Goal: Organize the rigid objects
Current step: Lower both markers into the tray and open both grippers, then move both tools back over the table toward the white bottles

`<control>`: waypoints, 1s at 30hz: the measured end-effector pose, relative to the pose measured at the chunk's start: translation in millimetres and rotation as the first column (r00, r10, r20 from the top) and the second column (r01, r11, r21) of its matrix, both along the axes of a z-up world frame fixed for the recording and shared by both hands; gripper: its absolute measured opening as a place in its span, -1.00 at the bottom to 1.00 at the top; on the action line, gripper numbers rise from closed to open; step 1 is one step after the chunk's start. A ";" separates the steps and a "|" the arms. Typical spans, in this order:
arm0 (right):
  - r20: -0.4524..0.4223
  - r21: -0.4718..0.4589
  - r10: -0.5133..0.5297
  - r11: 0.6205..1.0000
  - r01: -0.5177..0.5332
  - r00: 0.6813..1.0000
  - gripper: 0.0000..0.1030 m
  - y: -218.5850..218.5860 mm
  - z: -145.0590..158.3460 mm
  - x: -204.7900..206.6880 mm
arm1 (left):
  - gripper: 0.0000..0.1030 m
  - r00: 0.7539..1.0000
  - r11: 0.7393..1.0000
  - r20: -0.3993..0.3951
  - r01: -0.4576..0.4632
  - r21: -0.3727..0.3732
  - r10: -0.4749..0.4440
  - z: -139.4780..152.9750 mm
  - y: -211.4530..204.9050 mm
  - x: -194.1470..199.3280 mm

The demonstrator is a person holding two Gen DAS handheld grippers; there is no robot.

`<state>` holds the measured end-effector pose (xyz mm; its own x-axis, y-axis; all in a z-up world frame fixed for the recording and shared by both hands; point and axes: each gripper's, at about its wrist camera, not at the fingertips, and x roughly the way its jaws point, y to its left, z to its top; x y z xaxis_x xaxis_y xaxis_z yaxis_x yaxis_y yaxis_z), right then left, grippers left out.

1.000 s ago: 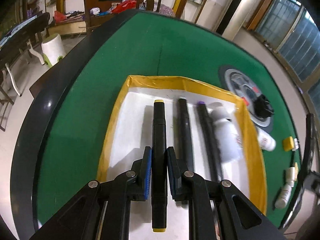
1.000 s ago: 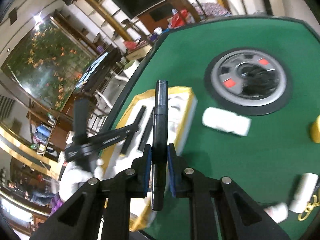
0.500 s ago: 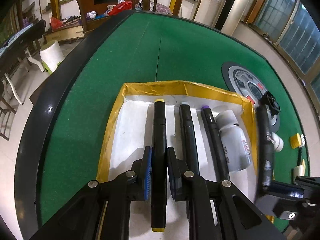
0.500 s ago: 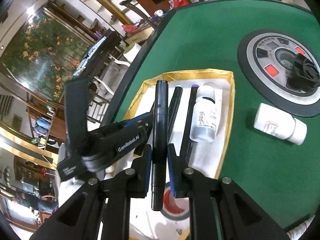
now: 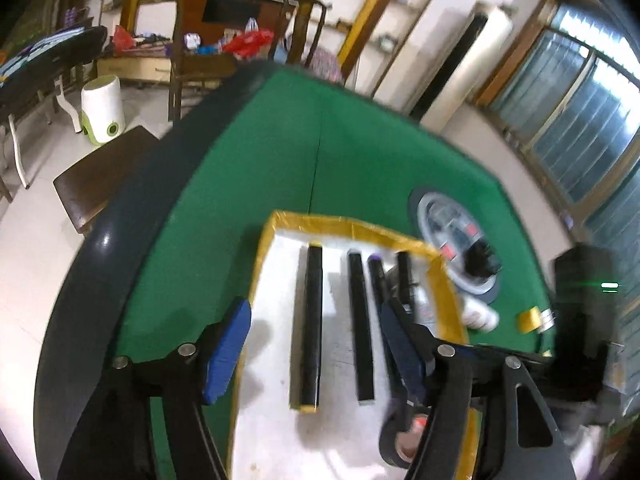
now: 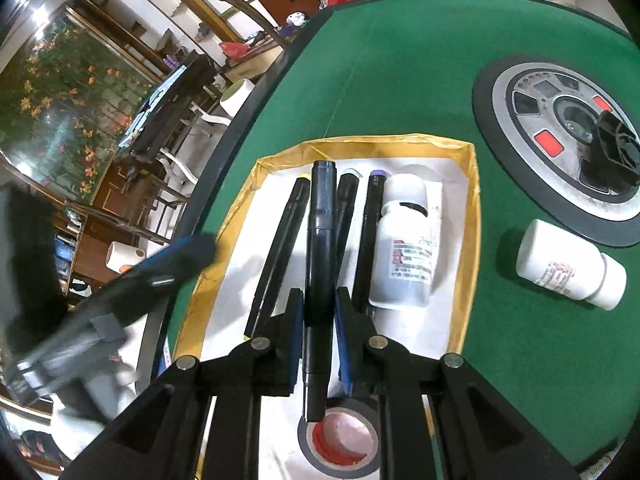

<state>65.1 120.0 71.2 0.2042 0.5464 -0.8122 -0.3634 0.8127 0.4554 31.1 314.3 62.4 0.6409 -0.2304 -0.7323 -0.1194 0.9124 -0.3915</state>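
The right claw point(image 6: 318, 316) pinches a black marker point(image 6: 320, 240) near its lower third; the marker's long axis runs straight up the frame, cap end toward the tray's far rim, hovering over the other pens. It looks light, stiff and smooth-barrelled, so a pinch across the barrel near the middle should keep it from swivelling or slipping.

The left claw point(image 5: 316, 356) is opening, nothing between its pads. In the middle of that frame a yellow-tipped marker point(image 5: 311, 328) lies free on the white floor of the tray point(image 5: 352, 226), parallel with two more markers to its right.

Right of the pens, a white bottle point(image 6: 404, 248) lies on its side. A roll of tape point(image 6: 340, 440) sits at bottom centre. On the green counter point(image 6: 400, 72), a second bottle point(image 6: 568, 266) lies outside the tray at right.
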 end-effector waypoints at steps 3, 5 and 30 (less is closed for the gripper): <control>-0.010 0.005 0.002 1.000 -0.002 1.000 -0.70 5.8 0.9 0.1 | 0.47 0.998 0.997 0.053 -0.022 -0.069 0.026 9.4 17.3 -23.0; -0.038 0.028 0.005 1.000 -0.004 0.999 -0.70 10.7 0.3 1.3 | 0.49 0.996 0.994 0.075 -0.036 -0.104 0.044 11.4 26.9 -35.0; -0.032 -0.022 -0.052 0.998 0.051 0.998 -0.41 32.6 -13.9 12.1 | 0.79 0.991 0.984 0.069 -0.105 -0.142 0.116 -2.4 40.1 -74.7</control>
